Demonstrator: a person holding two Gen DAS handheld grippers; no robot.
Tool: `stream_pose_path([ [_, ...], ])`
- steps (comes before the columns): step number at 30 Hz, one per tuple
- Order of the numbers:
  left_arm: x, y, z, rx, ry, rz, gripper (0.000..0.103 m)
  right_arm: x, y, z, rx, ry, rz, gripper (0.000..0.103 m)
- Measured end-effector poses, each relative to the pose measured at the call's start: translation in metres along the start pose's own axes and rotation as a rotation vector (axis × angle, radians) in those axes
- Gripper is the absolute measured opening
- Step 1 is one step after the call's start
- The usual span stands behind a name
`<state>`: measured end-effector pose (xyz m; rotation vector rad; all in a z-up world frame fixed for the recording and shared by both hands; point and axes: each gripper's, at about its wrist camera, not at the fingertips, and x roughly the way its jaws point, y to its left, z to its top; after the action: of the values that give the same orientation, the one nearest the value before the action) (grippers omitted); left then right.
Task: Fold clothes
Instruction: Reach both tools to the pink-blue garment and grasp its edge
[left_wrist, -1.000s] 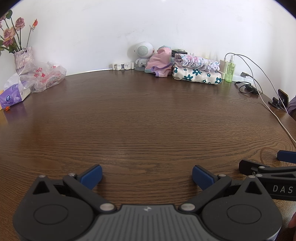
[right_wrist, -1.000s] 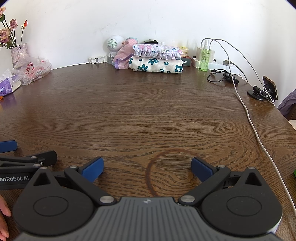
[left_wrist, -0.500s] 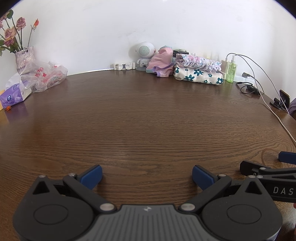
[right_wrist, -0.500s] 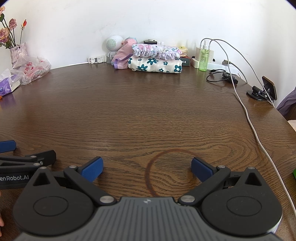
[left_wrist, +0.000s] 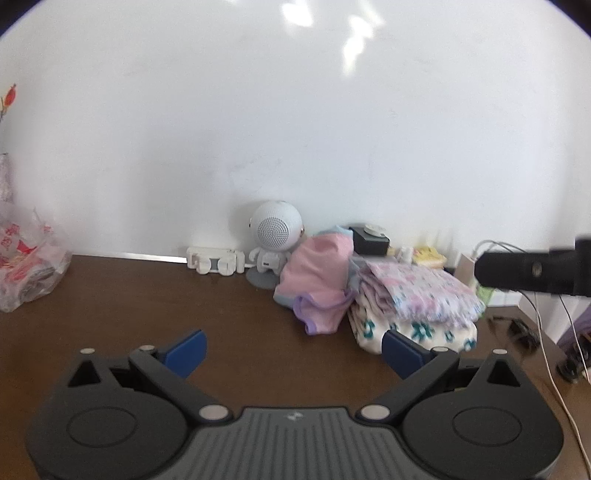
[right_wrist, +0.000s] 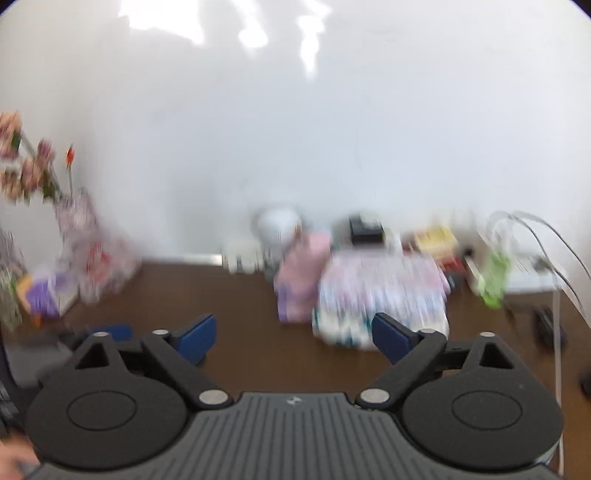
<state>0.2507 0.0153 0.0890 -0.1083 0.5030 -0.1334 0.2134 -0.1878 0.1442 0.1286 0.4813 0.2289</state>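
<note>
Against the white wall (left_wrist: 295, 129), folded clothes (left_wrist: 413, 310) on brown table (left_wrist: 129, 295); both claws empty, narrowing slightly

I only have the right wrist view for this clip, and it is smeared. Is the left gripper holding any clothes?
Observer: No. The left gripper is open; its jaws have just closed a little, with nothing between them.
Operator: What is the pink blur?
Observer: A crumpled pink garment leaning against the folded floral stack.
Operator: And the white blob behind it?
Observer: A small round-headed toy speaker standing upright by the wall.
</note>
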Motion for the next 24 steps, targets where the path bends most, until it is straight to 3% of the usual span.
stream_pose_path([
  [4,0.078,0.018,0.022,-0.122,0.166,-0.028,0.065,0.094,-0.012,0.057,-0.005,0.128,0.071,0.076],
  [5,0.093,0.021,0.021,-0.121,0.191,-0.019,0.062,0.118,-0.012,0.065,-0.027,0.171,0.083,0.068],
  [7,0.116,0.022,0.02,-0.092,0.227,0.021,0.062,0.157,-0.002,0.066,-0.11,0.261,0.087,0.061],
  [11,0.147,0.02,0.007,-0.056,0.264,0.025,0.059,0.219,0.016,0.05,-0.242,0.418,0.08,0.043],
  [16,0.173,0.014,0.004,-0.098,0.291,-0.009,0.054,0.265,0.022,0.023,-0.336,0.506,-0.017,0.043],
  [17,0.178,0.013,0.003,-0.109,0.29,-0.005,0.048,0.27,0.021,0.019,-0.335,0.514,-0.027,0.043],
  [18,0.181,0.011,0.003,-0.097,0.287,-0.009,0.037,0.274,0.02,0.015,-0.335,0.522,-0.036,0.043],
  [19,0.183,0.009,0.003,-0.085,0.284,-0.013,0.03,0.279,0.019,0.01,-0.335,0.53,-0.046,0.04],
  [20,0.185,0.006,0.003,-0.073,0.28,-0.017,0.012,0.281,0.018,0.007,-0.329,0.535,-0.051,0.023],
  [21,0.184,0.005,0.003,-0.061,0.271,-0.016,0.002,0.281,0.017,0.004,-0.312,0.533,-0.047,0.012],
  [22,0.182,0.004,0.003,-0.051,0.261,-0.015,0.004,0.281,0.016,0.003,-0.298,0.531,-0.038,0.003],
  [24,0.171,0.009,0.005,-0.066,0.216,-0.023,0.002,0.274,0.017,0.003,-0.275,0.515,0.0,0.001],
])
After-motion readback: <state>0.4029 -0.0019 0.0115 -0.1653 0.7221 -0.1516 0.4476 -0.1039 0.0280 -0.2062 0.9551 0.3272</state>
